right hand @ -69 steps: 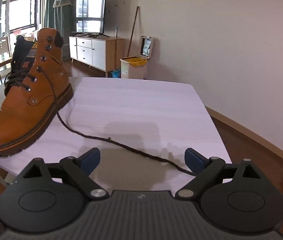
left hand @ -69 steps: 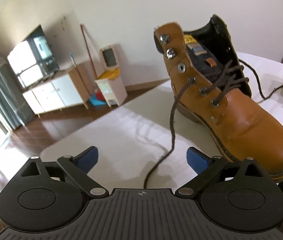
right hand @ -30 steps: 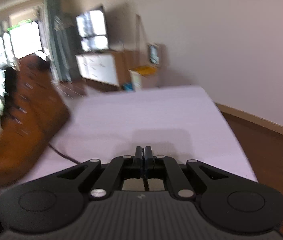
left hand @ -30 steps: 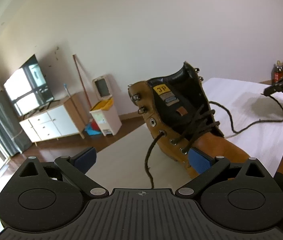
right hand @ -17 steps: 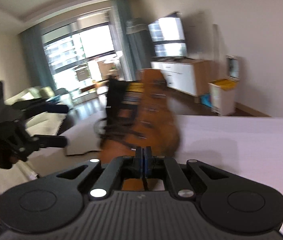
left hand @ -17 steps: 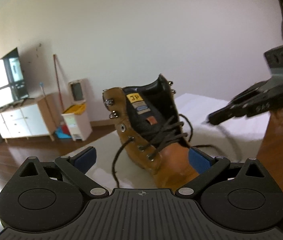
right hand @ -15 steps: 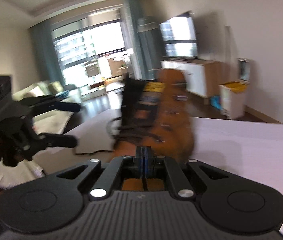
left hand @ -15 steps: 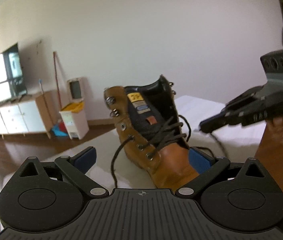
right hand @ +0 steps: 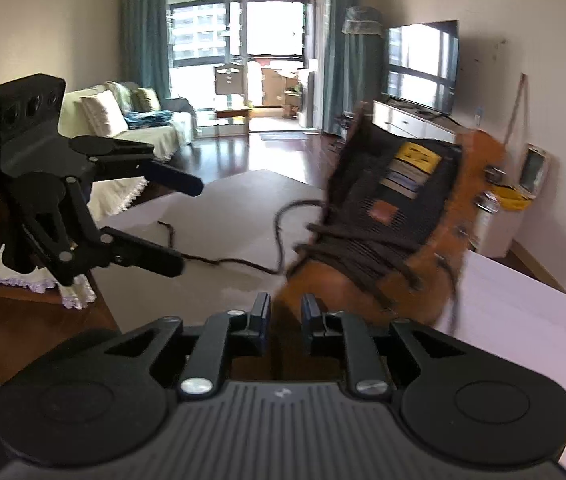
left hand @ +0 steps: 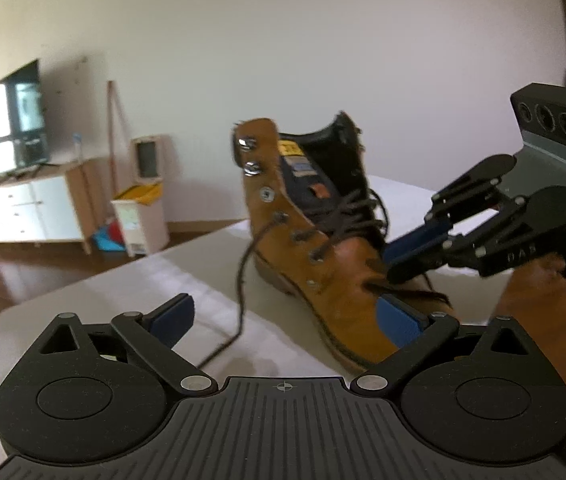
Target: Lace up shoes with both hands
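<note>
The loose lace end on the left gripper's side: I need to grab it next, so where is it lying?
In the left wrist view, the loose lace end hangs from the boot and trails onto the table, between the left gripper's open jaws.

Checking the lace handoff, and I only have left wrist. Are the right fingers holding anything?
Observer: From the right wrist camera, the right gripper has just been opening. Its fingers stand slightly apart with no lace showing between them, only boot leather behind the gap.
Operator: Where's the lace on the boot's hidden side?
Observer: That lace loops out from the tongue, then lies loose across the table, ending beside the lower finger of the left gripper.
</note>
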The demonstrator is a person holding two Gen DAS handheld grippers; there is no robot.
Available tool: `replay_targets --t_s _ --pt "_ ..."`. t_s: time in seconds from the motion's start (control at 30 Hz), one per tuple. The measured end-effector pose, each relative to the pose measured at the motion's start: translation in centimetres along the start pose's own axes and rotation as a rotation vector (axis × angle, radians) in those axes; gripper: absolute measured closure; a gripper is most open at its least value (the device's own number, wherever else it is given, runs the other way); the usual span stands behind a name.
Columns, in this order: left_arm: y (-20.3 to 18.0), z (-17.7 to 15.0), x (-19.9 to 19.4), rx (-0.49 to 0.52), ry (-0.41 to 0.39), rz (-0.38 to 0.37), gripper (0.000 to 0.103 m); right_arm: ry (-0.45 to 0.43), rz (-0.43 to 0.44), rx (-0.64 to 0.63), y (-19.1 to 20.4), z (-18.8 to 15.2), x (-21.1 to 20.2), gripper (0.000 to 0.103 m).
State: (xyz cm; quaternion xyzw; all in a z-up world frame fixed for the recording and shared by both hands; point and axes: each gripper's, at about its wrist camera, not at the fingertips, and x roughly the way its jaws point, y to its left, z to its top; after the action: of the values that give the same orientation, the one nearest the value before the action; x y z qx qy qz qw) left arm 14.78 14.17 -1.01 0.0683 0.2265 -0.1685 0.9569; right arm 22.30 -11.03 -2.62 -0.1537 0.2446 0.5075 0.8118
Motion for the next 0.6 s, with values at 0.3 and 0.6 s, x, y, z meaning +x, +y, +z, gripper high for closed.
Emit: replay_targets --t_s 0.3,0.6 --pt "0.0 -0.4 0.5 -0.013 -0.018 -0.015 0.004 0.037 0.028 0.025 1.2 -0.1 2.1 0.082" --pt "-0.1 0.1 1.4 0.041 0.002 -0.237 0.052 0.024 0.035 -0.044 2.0 0.8 0.7 0.099"
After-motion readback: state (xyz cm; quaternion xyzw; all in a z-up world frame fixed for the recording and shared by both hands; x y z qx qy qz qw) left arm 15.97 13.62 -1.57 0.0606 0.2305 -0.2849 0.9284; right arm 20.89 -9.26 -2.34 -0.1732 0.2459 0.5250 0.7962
